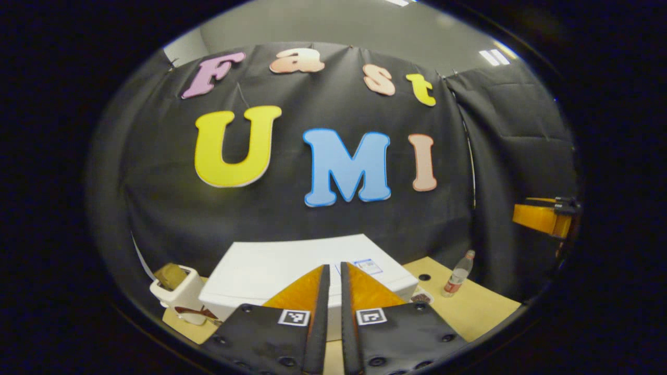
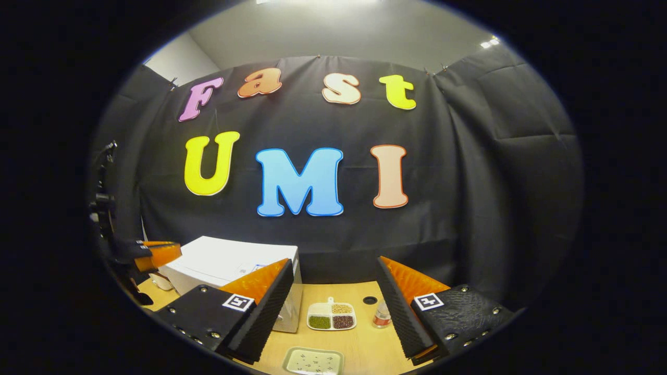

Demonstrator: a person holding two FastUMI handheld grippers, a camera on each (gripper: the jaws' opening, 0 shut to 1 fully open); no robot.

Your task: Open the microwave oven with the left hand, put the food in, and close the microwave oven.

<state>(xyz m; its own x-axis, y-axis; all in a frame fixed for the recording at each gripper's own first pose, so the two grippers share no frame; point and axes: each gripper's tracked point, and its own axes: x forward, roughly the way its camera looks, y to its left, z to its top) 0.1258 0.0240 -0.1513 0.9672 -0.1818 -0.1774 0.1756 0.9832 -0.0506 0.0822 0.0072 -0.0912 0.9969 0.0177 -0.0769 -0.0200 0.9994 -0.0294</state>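
Microwave (image 2: 229, 263) — one, white, door shut, lower left of the right gripper view, on the wooden table (image 2: 365, 338). One divided dish of food (image 2: 331, 316), one bottle (image 2: 382, 314), one speckled tray (image 2: 313, 361) at bottom centre. Left gripper (image 1: 334, 284) fingers nearly together over the microwave top — right gripper (image 2: 333, 291) spread wide, holding nothing.

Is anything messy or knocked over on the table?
Nothing stands out. The white microwave sits squarely on the wooden table, the divided dish holds its four foods in separate sections, and the bottle stands upright. No spills show. The left gripper is nearly closed on nothing; the right gripper is open.
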